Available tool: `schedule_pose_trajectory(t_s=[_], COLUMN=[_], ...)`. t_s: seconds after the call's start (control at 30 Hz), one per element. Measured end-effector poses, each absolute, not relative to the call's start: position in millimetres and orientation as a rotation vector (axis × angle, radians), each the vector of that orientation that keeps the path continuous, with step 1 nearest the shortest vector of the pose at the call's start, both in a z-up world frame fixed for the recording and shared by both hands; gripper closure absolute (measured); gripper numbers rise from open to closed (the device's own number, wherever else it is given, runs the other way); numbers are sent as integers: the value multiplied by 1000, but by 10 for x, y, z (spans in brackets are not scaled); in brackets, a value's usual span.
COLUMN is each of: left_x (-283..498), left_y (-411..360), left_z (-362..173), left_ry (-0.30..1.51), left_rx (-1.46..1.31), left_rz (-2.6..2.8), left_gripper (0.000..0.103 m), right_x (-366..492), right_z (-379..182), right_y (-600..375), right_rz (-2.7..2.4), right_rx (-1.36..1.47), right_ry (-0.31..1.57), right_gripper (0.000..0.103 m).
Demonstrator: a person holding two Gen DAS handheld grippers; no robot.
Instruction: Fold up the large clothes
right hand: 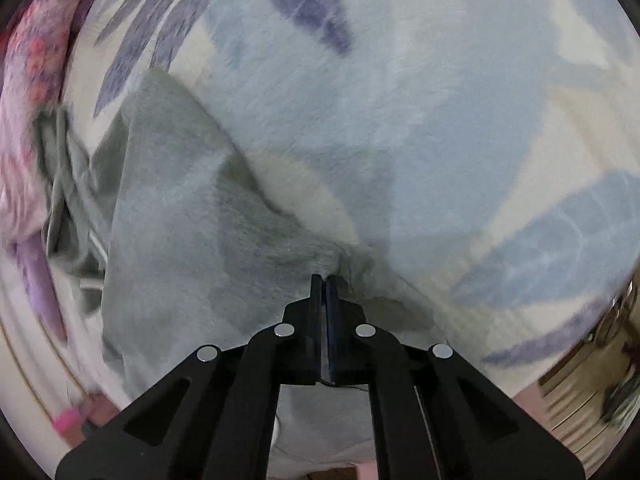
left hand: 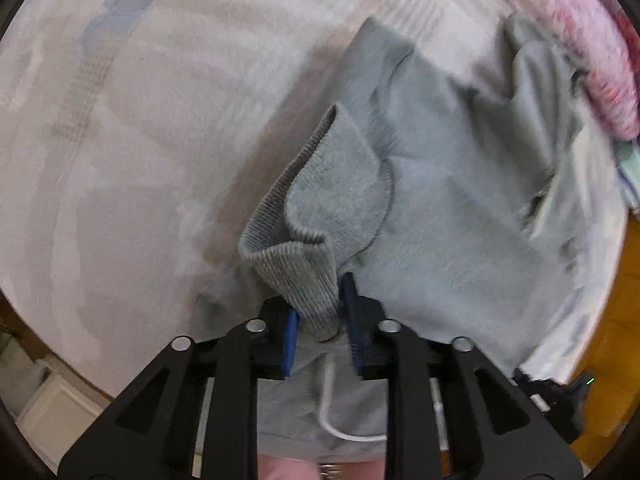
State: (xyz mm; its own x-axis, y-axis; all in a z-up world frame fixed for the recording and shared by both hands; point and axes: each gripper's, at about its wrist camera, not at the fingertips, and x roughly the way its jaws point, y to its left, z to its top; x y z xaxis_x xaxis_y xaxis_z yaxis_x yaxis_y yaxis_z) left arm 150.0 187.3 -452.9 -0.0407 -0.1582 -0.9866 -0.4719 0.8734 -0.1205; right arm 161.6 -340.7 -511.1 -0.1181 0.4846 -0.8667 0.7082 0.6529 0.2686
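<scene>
Left gripper (left hand: 320, 320) jaws clamp the grey sweatshirt's (left hand: 440, 208) ribbed cuff (left hand: 296, 276); right gripper (right hand: 325, 280) jaws pinch its hem above the bed (right hand: 400, 120).

The sweatshirt (left hand: 432, 208) is a soft grey-green fleece; its ribbed cuff (left hand: 296, 264) is the same grey in fine vertical ribs, and a white drawcord (left hand: 332, 412) loops below it. The left tool (left hand: 320, 320) is black with blue pads (left hand: 290, 340) and silver rivets; the right tool (right hand: 325, 284) is black too. The bedspread (right hand: 400, 120) is cream with pale blue and dark violet leaf shapes. A pink and red floral blanket (left hand: 584, 40) lies at the edge.
</scene>
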Motion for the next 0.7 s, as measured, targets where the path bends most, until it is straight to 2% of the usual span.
schedule_pose_trajectory(t_s=[0.03, 0.07, 0.1, 0.13, 0.17, 0.23, 0.3, 0.37, 0.43, 0.5, 0.57, 0.6, 0.7], left_x=[1456, 1417, 1378, 1351, 1335, 1309, 1316, 1369, 1432, 1517, 1640, 1708, 1851], left_y=[1869, 1868, 1883, 1904, 1925, 2001, 2094, 2119, 2101, 2009, 1867, 1811, 1754], left_z=[-4590, -4667, -4693, -4659, -4612, -4495, -4365, -4238, -4165, -4186, -4322, -4429, -4759], left_ry=[1624, 1658, 1674, 1659, 1648, 1627, 1593, 1558, 1541, 1525, 1539, 1549, 1568], left_rx=[-469, -452, -467, -474, -441, -300, -215, -142, -253, -383, -341, -299, -273], left_rz=[295, 313, 317, 327, 354, 466, 589, 630, 514, 368, 319, 314, 327], left_gripper=[64, 63, 63, 63, 63, 52, 55, 57, 57, 58, 59, 62, 64], right_x=[1613, 1601, 1602, 1630, 1677, 1801, 1926, 2064, 2154, 2142, 2177, 2203, 2466], right_z=[-5172, -5178, -5143, -5035, -4897, -4591, -4399, -4446, -4776, -5088, -5113, -5044, -4648], right_y=[-3385, -3381, -3370, -3352, -3324, -3238, -3165, -3068, -2965, -2963, -3055, -3101, -3135], right_rz=[-242, -244, -243, -213, -187, -166, -106, -37, -5, -28, -61, -96, -140], right_rx=[963, 971, 964, 932, 858, 632, 543, 457, 378, 355, 419, 438, 326], right_ry=[1825, 1853, 1869, 1848, 1821, 1762, 1656, 1620, 1701, 1743, 1748, 1742, 1562], right_gripper=[84, 82, 63, 52, 53, 53, 53, 55, 98, 103, 103, 103, 101])
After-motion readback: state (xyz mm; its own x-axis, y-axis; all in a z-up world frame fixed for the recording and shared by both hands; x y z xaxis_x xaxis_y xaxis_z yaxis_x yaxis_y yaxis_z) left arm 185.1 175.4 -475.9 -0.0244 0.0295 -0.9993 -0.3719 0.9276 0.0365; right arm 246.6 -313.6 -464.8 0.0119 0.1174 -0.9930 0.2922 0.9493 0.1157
